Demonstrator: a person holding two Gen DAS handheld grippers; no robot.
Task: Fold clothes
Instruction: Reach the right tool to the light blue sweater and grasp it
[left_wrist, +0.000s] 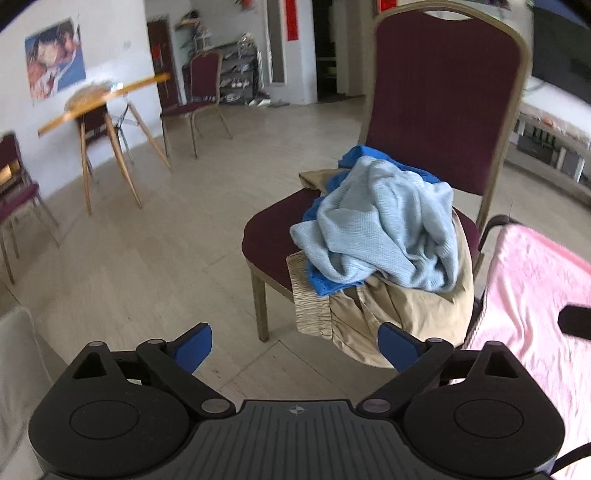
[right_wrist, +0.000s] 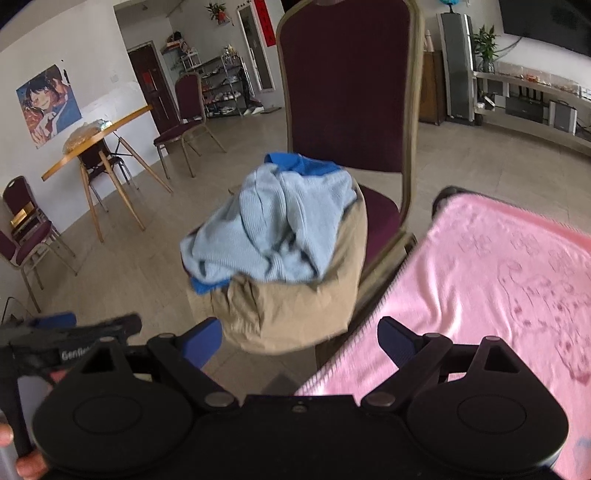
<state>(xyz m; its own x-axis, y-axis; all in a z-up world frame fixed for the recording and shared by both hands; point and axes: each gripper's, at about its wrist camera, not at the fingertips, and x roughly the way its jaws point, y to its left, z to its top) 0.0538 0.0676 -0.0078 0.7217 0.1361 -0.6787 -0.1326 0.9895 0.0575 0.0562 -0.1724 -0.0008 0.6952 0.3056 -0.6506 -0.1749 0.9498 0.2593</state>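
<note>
Blue pads on my left tool (left_wrist: 295, 345) stand wide apart with nothing between them. Past them is a dark red chair (left_wrist: 443, 92) with a heap of clothes on its seat. A light blue knit top (left_wrist: 384, 229) lies on top, a bright blue piece (left_wrist: 321, 282) peeks out under it, and tan shorts (left_wrist: 388, 314) hang over the seat's front edge. A pink blanket (left_wrist: 535, 295) covers something just beside the chair on the right.

From my right tool (right_wrist: 300, 343), its blue pads also stand wide apart, holding nothing. The same heap sits ahead on the chair, well clear of the pads. The pink blanket is below the right pad. My left tool shows at the lower left, with my fingers (right_wrist: 29, 465) around its handle.
</note>
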